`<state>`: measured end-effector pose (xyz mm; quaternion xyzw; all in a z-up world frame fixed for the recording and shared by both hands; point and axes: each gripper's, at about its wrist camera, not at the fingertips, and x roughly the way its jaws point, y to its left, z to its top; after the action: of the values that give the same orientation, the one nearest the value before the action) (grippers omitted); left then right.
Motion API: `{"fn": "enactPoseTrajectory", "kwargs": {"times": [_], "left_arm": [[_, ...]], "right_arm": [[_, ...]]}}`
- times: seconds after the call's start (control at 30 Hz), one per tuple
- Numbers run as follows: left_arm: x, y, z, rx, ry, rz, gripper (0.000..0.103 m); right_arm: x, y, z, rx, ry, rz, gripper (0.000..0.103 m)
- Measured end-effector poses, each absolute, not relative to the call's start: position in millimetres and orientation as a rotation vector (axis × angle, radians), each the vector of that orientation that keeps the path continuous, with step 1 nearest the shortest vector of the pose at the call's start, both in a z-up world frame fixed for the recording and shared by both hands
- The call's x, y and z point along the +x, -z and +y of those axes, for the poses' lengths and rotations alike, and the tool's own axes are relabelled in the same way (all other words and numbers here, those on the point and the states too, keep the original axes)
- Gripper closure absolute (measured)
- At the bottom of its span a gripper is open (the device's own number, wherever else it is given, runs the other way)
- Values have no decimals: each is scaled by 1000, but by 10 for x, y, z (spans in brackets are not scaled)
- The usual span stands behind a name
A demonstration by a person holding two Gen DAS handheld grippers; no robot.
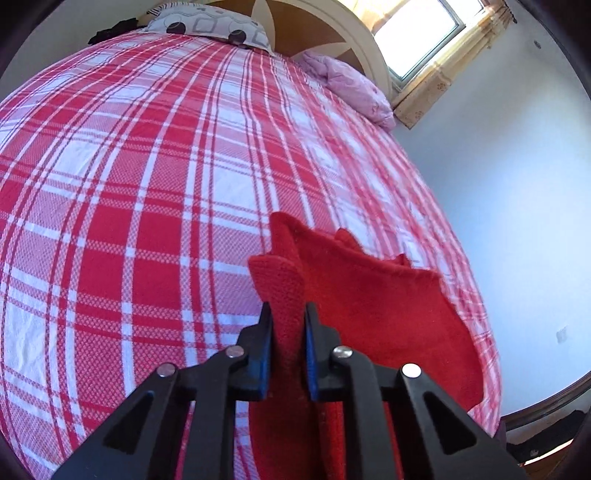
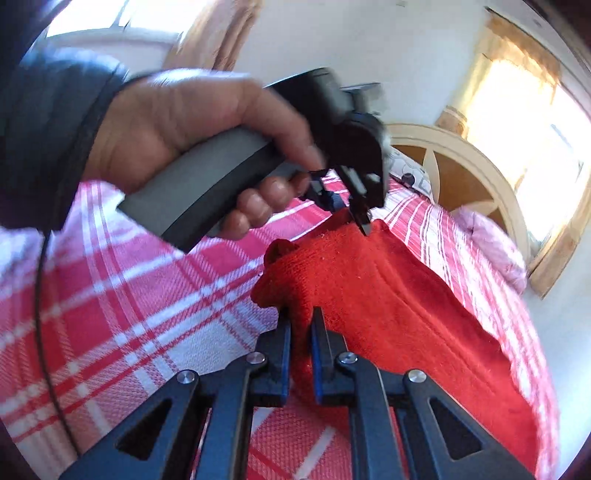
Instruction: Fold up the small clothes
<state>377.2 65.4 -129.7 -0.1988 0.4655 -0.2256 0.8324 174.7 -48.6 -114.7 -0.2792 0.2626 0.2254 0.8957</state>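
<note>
A red knitted garment [image 1: 369, 302] lies near the right edge of a bed with a red-and-white plaid sheet [image 1: 147, 184]. My left gripper [image 1: 288, 306] is shut on a raised, ribbed edge of it, and the cloth stands up between the blue pads. In the right wrist view the same garment [image 2: 388, 306] stretches away across the sheet [image 2: 129, 295]. My right gripper [image 2: 301, 314] is shut on its near corner. A hand [image 2: 192, 122] holds the left gripper [image 2: 364, 225] at the garment's far edge, with the tips pinching the cloth there.
At the head of the bed are a grey patterned pillow [image 1: 210, 26], a lilac bundle of cloth [image 1: 354, 85] and a curved wooden headboard [image 1: 306, 33]. A window [image 1: 417, 33] is beyond it. The bed's right edge drops toward a pale wall [image 1: 517, 221]. A black cable [image 2: 40, 295] hangs on the left.
</note>
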Motion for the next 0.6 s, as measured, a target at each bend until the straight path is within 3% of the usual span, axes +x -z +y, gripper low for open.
{"fn": "enactPoseTrajectory", "kwargs": {"times": [0.3,0.6], "left_arm": [[3772,839,294,-471,543,897,88],[3743,500,-584,-406,675,870,88]], "right_arm": [[1713,703,-1019,-367,-462,507,96],[1706,427,-1809,-155,-430,538,97]]}}
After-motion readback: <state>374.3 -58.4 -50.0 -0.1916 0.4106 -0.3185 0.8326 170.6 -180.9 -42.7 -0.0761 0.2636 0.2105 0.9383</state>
